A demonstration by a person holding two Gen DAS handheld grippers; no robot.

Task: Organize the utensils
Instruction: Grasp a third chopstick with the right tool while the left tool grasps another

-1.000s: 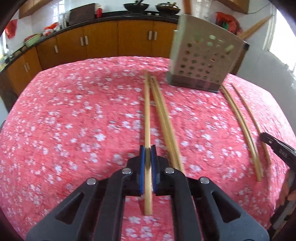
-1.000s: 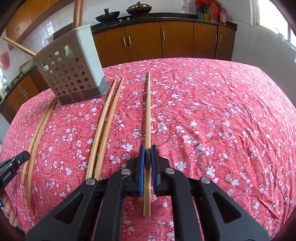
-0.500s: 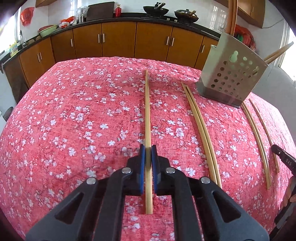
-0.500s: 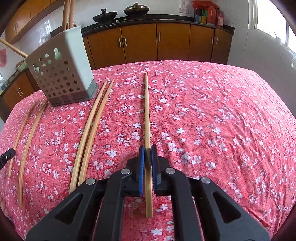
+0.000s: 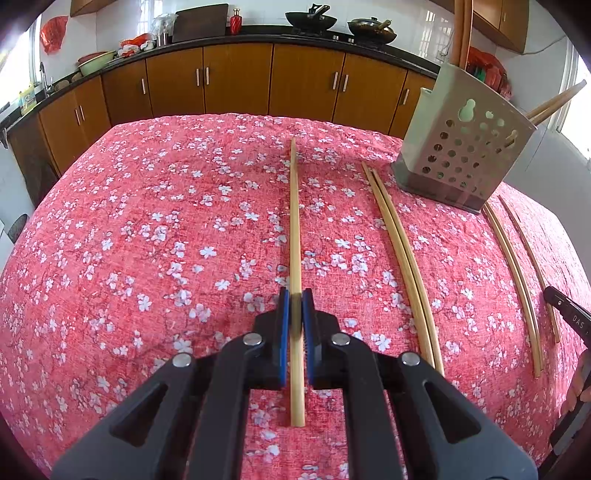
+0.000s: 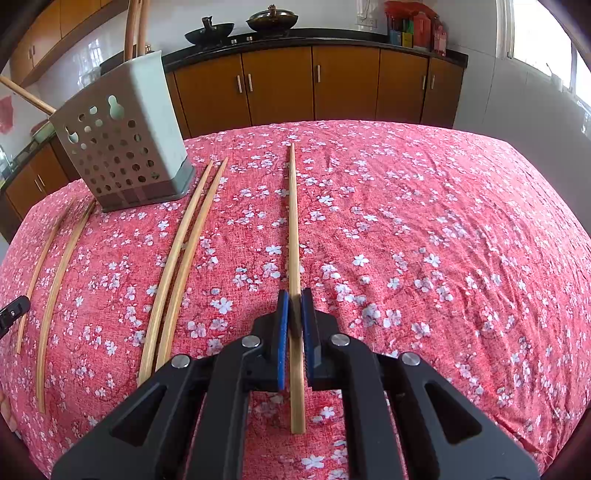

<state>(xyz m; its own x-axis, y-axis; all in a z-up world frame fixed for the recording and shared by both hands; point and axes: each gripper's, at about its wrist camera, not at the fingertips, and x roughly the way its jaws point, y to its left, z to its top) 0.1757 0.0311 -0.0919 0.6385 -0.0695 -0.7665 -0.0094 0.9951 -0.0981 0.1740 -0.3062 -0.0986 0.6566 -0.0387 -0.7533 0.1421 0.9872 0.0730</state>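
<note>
Left wrist view, item one: my left gripper (image 5: 294, 306), fingers closed almost fully on a single chopstick (image 5: 294, 229). I hold it near its butt end, so most of the length runs forward along the fingers, aimed and ready, I judge, for tipping into the holder (image 5: 467, 155).

Item two, right wrist view: my right gripper (image 6: 293, 306), fingers likewise pinched on one chopstick (image 6: 293, 221), same grip low on the shaft. Whether either stick is clear of the cloth I cannot tell.

Item three: holder, grey, perforated, upright on the counter (image 5: 110, 240). Sticks already stand in it and lean out over its rim.

Item four: loose stock. One pair (image 5: 402, 258) lies side by side just beside the holder on the left gripper's side, tips toward its base. Another pair (image 5: 517, 273) lies on the holder's other side, slightly apart from each other. All lie roughly parallel, which I take as laid out for one-at-a-time pickup.

Item five: surface. Counter under a red cloth with white blossoms, somewhat creased.

Item six: room. Brown cabinets (image 6: 332, 85) behind the holder, dark worktop above with two woks (image 5: 310, 18); windows at the edges.
</note>
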